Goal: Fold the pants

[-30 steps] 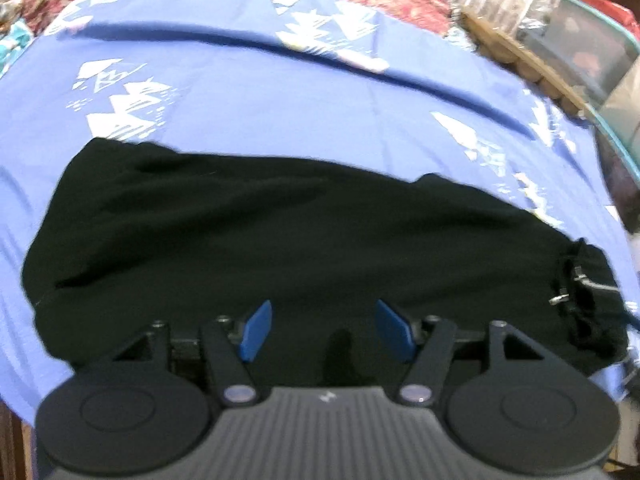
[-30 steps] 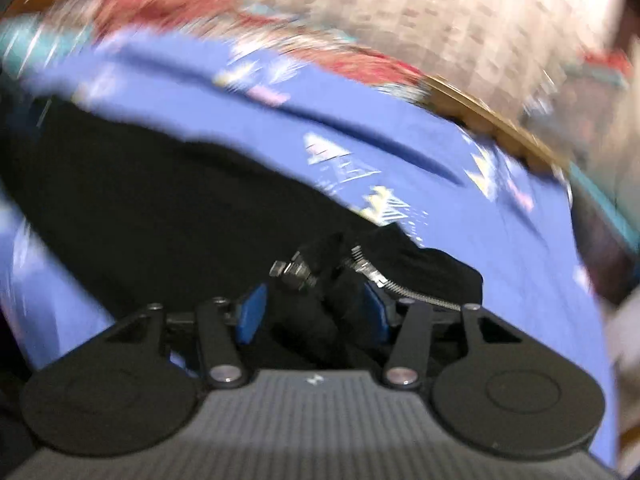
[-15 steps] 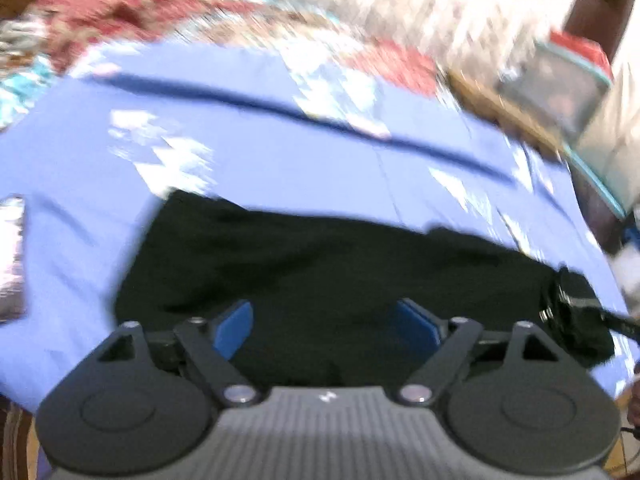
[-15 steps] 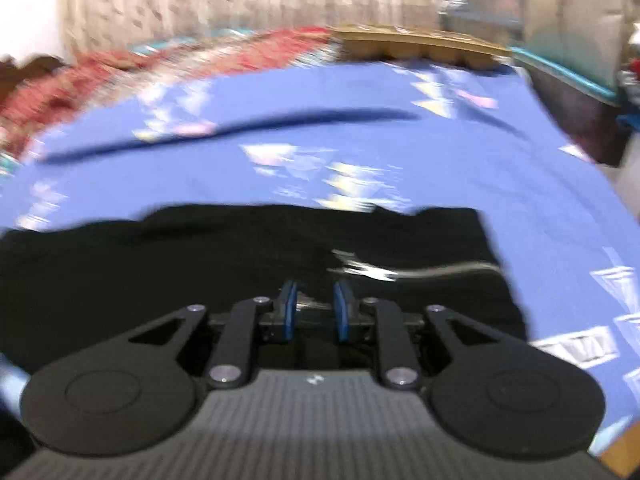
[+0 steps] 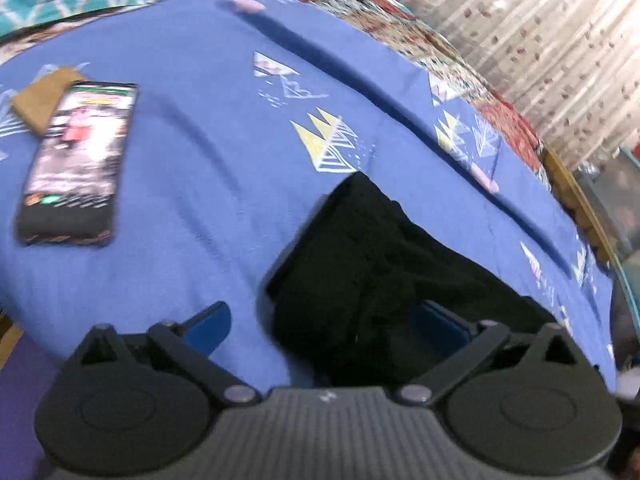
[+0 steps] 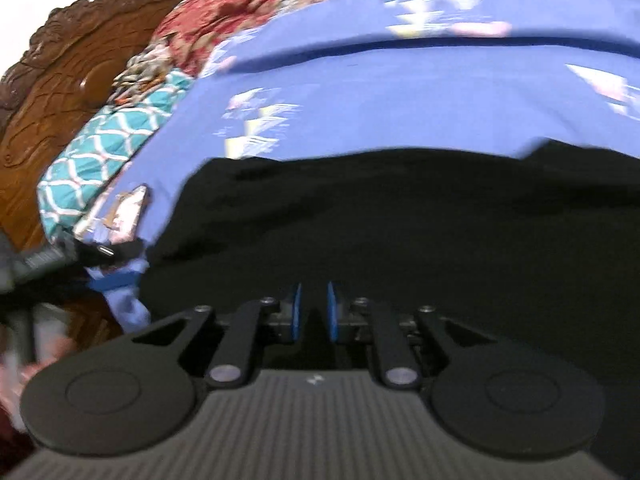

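Black pants [image 5: 380, 264] lie on a blue bed sheet [image 5: 200, 168]. In the left wrist view one end of them reaches between my wide-open left gripper [image 5: 324, 324]; its blue pads sit on either side of the cloth edge. In the right wrist view the pants [image 6: 400, 220] spread across the frame. My right gripper [image 6: 313, 312] hangs close over them with its blue pads nearly together; the black cloth between and behind them hides whether any is pinched.
A phone [image 5: 76, 160] with a lit screen lies on the sheet at the left, next to a brown wallet [image 5: 44, 100]. A teal patterned pillow [image 6: 108, 152] and a carved wooden headboard [image 6: 68, 76] stand at the left. A curtain [image 5: 540, 40] hangs behind the bed.
My left gripper swung left to the pants' end, bringing the phone into view, and stays open. My right gripper closed from around the zipper part and swung left over the pants.
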Tool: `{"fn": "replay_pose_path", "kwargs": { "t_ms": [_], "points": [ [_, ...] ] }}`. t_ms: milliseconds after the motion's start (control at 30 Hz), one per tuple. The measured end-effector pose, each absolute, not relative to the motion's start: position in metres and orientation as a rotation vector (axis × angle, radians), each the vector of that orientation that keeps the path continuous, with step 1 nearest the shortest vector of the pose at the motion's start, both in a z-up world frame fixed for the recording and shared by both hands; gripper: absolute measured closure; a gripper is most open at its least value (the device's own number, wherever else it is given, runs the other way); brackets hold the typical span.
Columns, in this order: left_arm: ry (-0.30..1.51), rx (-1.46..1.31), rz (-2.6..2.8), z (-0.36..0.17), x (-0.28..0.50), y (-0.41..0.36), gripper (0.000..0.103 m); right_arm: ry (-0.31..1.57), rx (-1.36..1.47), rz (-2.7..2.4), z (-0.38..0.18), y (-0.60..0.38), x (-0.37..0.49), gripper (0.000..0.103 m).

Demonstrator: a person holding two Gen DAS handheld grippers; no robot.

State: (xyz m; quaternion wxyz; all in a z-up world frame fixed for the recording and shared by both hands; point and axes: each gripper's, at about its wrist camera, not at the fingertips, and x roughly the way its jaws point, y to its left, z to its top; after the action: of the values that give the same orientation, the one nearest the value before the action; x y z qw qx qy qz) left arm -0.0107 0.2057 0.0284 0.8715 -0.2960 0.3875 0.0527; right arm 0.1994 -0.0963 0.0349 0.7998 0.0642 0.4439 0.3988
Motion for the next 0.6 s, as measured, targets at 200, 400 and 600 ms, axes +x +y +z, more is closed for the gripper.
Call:
{"fn": "replay_pose_path", "kwargs": {
  "t_ms": [200,400,600],
  "points": [
    [0.820,-0.580,0.118,-0.001,0.028,0.200,0.006,1.192,0.295,0.759,-0.006,-0.051,0.229,0.095],
    [0.747,-0.538,0.085,0.022,0.028,0.177,0.070,1.256,0.543,0.733,-0.022,-0.073,0.234,0.103],
    [0.584,-0.194,-0.140,0.081,0.020,0.085,0.070,1.194,0.682,0.731,-0.015,-0.109,0.229,0.094]
  ]
}}
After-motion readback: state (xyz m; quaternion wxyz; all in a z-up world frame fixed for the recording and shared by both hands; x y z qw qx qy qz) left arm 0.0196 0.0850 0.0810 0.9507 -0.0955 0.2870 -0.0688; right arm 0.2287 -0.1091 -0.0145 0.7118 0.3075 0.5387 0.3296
